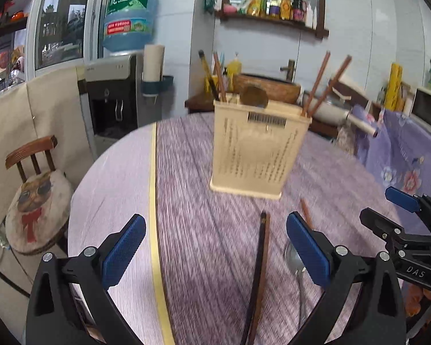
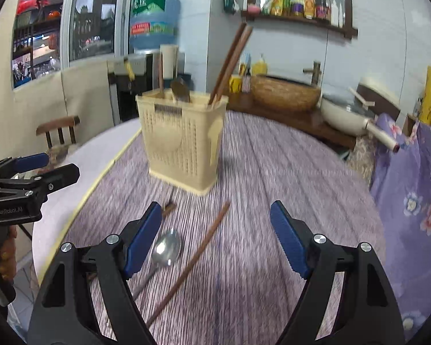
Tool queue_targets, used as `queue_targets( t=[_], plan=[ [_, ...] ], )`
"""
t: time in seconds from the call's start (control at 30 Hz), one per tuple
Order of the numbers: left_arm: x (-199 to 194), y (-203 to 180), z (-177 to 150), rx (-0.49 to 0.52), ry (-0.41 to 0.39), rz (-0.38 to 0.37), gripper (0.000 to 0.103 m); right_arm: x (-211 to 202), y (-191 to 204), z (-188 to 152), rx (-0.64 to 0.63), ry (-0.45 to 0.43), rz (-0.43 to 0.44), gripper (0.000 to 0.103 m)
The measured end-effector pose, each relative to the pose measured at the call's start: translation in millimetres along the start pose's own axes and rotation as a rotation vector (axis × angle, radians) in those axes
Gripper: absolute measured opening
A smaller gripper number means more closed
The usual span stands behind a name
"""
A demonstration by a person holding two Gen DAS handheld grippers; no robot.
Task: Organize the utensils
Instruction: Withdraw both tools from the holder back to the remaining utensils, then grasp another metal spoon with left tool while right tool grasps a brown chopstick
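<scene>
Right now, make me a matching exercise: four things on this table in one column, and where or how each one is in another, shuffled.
1. metal spoon
2. cream utensil holder
3. pair of dark chopsticks
4. left gripper

A. open, holding nothing
B. lying flat, bowl end toward the holder
C. standing upright on the table
D. lying side by side on the table

Pairs: 1-B, 2-C, 3-D, 4-A
</scene>
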State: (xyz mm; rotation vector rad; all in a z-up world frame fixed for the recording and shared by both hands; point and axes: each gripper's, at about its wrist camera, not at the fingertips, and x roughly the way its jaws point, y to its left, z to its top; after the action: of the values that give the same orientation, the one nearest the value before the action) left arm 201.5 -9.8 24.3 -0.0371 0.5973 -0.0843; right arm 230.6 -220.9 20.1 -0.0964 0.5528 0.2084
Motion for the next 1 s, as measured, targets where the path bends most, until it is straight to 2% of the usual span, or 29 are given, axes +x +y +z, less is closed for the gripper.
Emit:
queue_targets(
  t=[0.2, 0.33, 0.4, 0.5, 1.0],
  plan=[
    [7.2, 0.4, -34.8, 0.010, 0.079, 0.026, 0.086, 16.7, -1.5, -42.1, 0.050, 0.118, 0.003, 0.078],
    [11.6, 7.1, -52.3, -0.035, 0.127, 0.009, 0.080, 20.9, -3.1, -62.2, 0.075, 0.170, -0.006, 0.078],
    [14.1, 9.7, -60.0, -0.046, 0.150, 0.007, 0.073, 22.2, -3.1, -70.0, 0.077, 0.187, -0.009, 0.078],
    [16.2, 8.3, -68.2, -0.051, 0.171, -0.005, 0.068, 25.1, -0.1, -74.6, 0.074, 0.209, -0.003, 0.078],
    [18.9, -11.6, -80.7, 0.016, 0.217, -0.046, 0.056, 33.8, 26.0, -77.0, 0.009, 0.253, 0.009, 0.078]
  ],
)
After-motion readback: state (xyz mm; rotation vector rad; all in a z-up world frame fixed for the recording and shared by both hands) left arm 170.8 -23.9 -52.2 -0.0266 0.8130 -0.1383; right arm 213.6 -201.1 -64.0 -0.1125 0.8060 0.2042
